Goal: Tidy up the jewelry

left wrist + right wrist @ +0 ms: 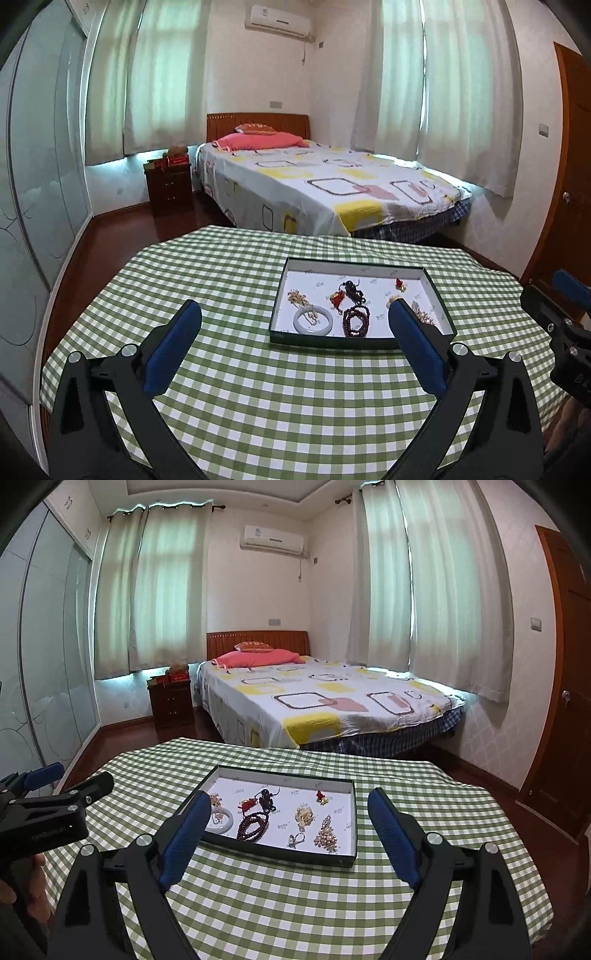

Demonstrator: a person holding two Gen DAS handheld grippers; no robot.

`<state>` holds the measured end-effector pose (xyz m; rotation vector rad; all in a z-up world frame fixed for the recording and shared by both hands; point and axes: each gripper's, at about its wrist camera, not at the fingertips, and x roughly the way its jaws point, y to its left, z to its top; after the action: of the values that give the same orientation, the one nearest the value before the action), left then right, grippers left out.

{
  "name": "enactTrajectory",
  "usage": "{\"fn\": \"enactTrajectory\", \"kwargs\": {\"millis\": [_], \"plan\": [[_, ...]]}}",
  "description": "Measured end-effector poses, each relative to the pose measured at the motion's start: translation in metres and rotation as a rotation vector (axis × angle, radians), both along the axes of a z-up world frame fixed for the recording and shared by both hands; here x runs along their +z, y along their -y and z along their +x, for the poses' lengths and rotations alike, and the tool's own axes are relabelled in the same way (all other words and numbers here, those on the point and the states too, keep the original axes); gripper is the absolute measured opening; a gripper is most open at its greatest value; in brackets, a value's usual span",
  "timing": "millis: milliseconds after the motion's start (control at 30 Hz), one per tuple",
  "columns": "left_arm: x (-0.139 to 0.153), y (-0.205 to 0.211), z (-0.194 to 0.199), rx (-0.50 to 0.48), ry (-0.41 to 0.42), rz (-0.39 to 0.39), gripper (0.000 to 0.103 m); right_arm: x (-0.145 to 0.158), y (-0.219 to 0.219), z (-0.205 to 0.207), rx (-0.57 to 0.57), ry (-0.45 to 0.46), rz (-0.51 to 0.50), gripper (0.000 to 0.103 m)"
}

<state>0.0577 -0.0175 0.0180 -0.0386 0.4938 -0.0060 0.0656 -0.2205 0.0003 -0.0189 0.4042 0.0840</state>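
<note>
A shallow dark green tray with a white floor sits on the green checked tablecloth. In it lie a white bangle, a dark red bead bracelet, a gold chain, a red knot charm and a black cord. My left gripper is open wide and empty, above the cloth just short of the tray. My right gripper is also open and empty, on the near side of the tray. The right wrist view adds a gold brooch, a pearl cluster and a ring.
Each gripper shows at the edge of the other's view: right gripper, left gripper with a hand below it. Beyond the table stand a bed and a nightstand. Glass wardrobe doors line the left; a wooden door is right.
</note>
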Motion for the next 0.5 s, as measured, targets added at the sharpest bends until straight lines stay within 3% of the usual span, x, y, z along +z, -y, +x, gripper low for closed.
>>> {"fn": "enactTrajectory", "kwargs": {"millis": [500], "plan": [[0.019,-0.007,-0.024,-0.002,0.050,-0.007,0.099,0.011,-0.003,-0.021,0.005,0.043,-0.003,0.084]]}}
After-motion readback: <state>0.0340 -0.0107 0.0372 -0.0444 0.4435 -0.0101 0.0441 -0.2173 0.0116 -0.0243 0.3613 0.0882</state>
